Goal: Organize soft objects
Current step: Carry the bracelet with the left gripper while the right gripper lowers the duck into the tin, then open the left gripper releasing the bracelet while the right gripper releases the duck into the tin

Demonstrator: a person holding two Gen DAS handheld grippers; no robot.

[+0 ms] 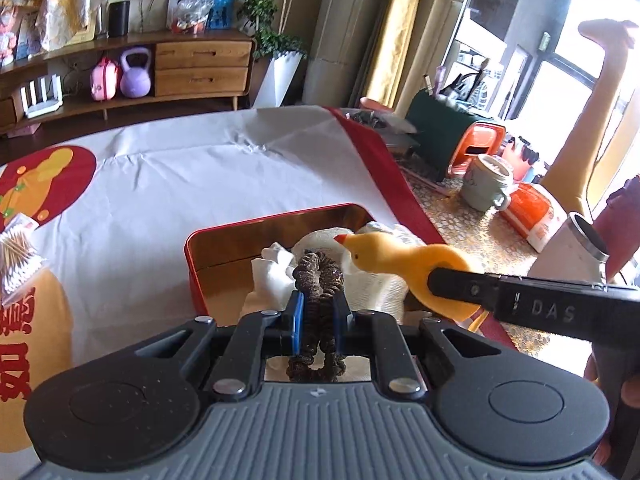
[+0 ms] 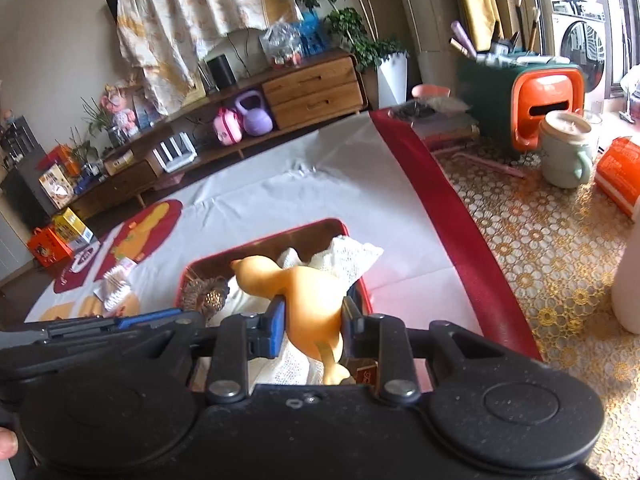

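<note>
A red tin box (image 1: pixel 192 256) lies open on the white cloth, with white cloths (image 1: pixel 272 276) inside. My left gripper (image 1: pixel 319 312) is shut on a dark brown scrunchie (image 1: pixel 318 280) and holds it over the box. My right gripper (image 2: pixel 313 320) is shut on a yellow rubber chicken (image 2: pixel 312 300), also above the box (image 2: pixel 188 276). In the left wrist view the chicken (image 1: pixel 384 256) and the right gripper's black finger (image 1: pixel 472 288) come in from the right. In the right wrist view the scrunchie (image 2: pixel 204 294) shows at the box's left end, beside a white knitted cloth (image 2: pixel 344 260).
A toothpick holder (image 1: pixel 16 256) stands at the left. A red cloth border (image 2: pixel 440 208) runs along the white cloth's right side. Beyond it on a gold-patterned cloth stand a pale green mug (image 2: pixel 566 152), an orange and green container (image 2: pixel 536 96) and a white cylinder (image 1: pixel 572 248).
</note>
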